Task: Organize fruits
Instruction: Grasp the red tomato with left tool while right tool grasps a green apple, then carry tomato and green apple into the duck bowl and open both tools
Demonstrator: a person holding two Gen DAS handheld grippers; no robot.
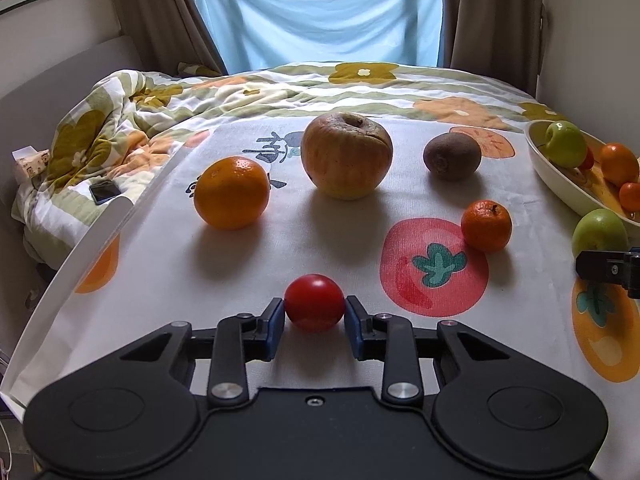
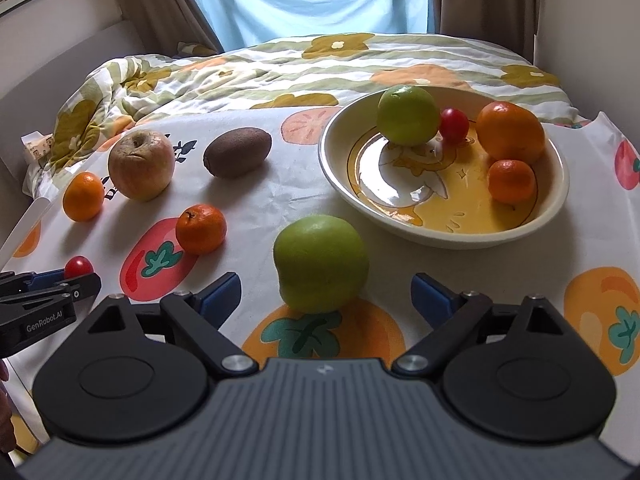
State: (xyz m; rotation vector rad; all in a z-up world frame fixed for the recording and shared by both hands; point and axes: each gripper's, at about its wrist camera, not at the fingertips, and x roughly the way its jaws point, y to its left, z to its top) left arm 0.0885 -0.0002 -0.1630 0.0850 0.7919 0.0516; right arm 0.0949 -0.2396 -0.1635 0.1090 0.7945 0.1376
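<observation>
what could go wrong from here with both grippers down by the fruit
1. The left gripper pinches the small tomato by its round sides; it may squirt out or get squashed.
2. The right gripper is open around the green apple, whose far side reaches past the fingers; closing so shallow may push it toward the bowl.
3. The bowl already holds four fruits; a dropped one could knock them.

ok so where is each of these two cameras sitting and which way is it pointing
Left wrist: on the left hand-held gripper, angled down over the table toward the window; its pads clamp a cherry tomato.
Right wrist: on the right hand-held gripper, same heading; its open jaws flank a green apple before the bowl.
Shared: both fruits, the wrinkled apple, the kiwi.
</observation>
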